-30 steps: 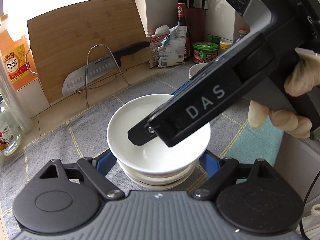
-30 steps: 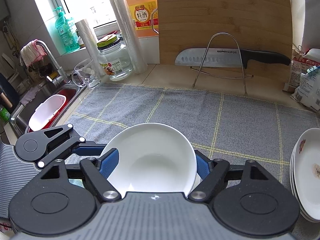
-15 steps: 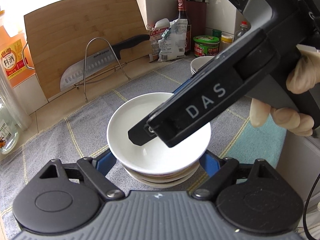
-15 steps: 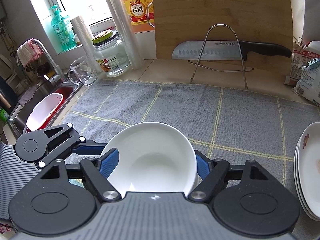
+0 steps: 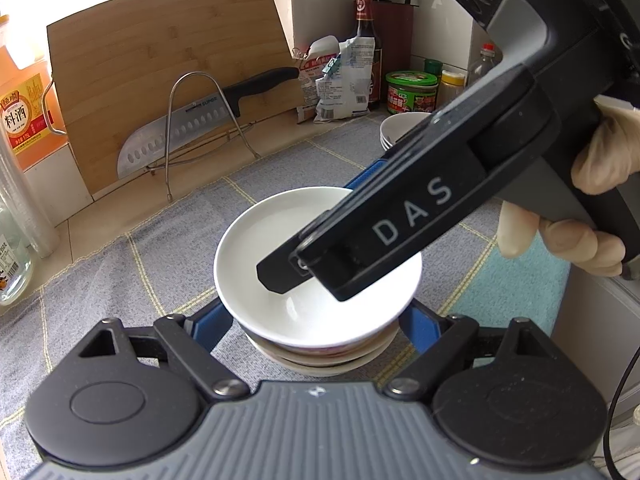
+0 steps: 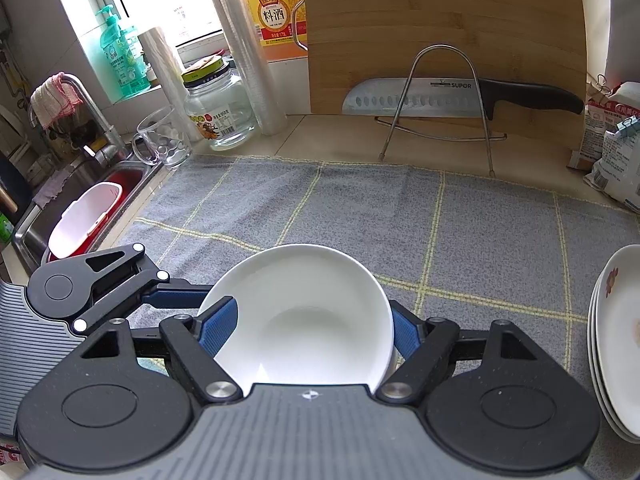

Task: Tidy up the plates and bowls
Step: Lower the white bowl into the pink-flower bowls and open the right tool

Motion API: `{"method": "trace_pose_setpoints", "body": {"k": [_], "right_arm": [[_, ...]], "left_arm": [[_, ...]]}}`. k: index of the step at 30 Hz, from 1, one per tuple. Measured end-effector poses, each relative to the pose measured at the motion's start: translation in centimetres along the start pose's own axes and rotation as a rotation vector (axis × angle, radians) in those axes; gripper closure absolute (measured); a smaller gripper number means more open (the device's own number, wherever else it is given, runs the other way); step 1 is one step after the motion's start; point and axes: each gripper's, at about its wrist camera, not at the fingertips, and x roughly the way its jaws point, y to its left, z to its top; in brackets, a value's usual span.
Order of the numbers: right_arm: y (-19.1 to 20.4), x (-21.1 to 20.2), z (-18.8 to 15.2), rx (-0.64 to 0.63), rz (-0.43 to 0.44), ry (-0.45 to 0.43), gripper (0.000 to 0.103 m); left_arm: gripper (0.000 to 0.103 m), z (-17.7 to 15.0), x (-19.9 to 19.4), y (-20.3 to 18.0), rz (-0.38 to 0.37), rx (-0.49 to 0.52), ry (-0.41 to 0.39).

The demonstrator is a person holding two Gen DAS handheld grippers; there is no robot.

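The right hand-held gripper [image 6: 304, 330] squeezes a white bowl [image 6: 298, 316] by its sides over the grey cloth [image 6: 360, 208] on the table, while the left hand-held gripper [image 5: 316, 322] seems to hug the stack of bowls [image 5: 320, 350] under it.

From my right wrist camera I see the right gripper [image 6: 306, 330] with its blue pads against both sides of a white bowl [image 6: 300, 316] over the grey checked mat [image 6: 360, 208]. The left gripper [image 6: 100, 284] reaches in at lower left. A stack of plates [image 6: 616, 340] sits at the right edge, well apart from the knife [image 6: 452, 96] on its wire stand.
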Motion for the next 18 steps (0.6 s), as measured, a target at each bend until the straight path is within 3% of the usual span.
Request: {"method": "trace_pose_setpoints", "body": {"k": [4, 7, 12, 18], "right_arm": [[-0.1, 0.0, -0.1, 0.005, 0.003, -0.001, 0.018], [-0.2, -0.1, -0.1, 0.012, 0.001, -0.004, 0.009], [-0.3, -0.4, -0.4, 0.012, 0.005, -0.011, 0.003], [-0.5, -0.9, -1.0, 0.016, -0.019, -0.026, 0.001]], "left_arm": [[0.011, -0.1, 0.2, 0.2, -0.004, -0.003, 0.003], [0.008, -0.1, 0.1, 0.3, 0.009, 0.002, 0.000], [0.008, -0.4, -0.7, 0.6, 0.010, 0.000, 0.001], [0.008, -1.0, -1.8, 0.9, 0.012, 0.003, 0.000]]}}
